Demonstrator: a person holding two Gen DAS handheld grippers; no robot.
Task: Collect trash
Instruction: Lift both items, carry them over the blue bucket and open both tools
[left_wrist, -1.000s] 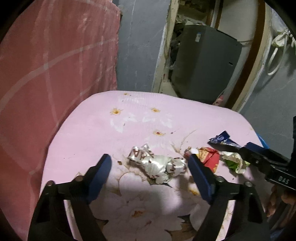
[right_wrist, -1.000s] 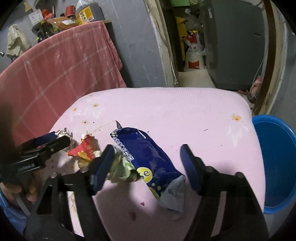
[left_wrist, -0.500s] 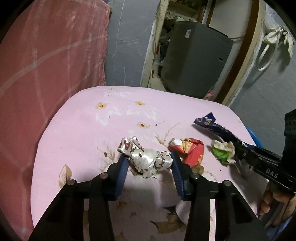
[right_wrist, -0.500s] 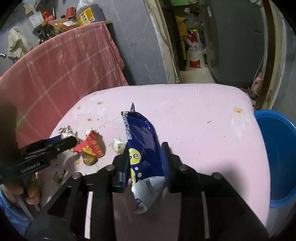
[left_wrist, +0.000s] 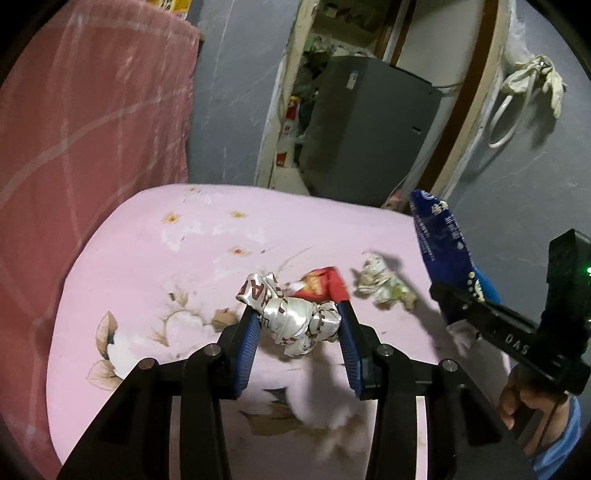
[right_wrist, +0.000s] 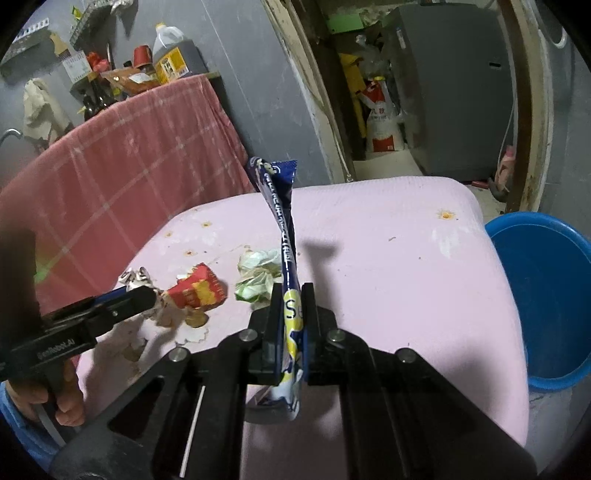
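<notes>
Pink-clothed bench (right_wrist: 388, 258) | silver wrapper (left_wrist: 295, 317) clamped in left tongs (left_wrist: 299, 328) | blue packet (right_wrist: 284, 236) clamped upright in right tongs (right_wrist: 291, 314) | red wrapper (right_wrist: 197, 290), green-white wad (right_wrist: 256, 275) left lying | blue bucket (right_wrist: 546, 295) beside bench, seemingly unfilled | progress judged early.

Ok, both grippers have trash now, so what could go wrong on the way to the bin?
1. The right gripper pinches the long blue snack wrapper near one end; it may slip out or flop.
2. The left gripper squeezes the crumpled silver foil wrapper only at its sides; it may drop.
3. The blue plastic bucket sits beside the pink table, so a release could miss.
</notes>
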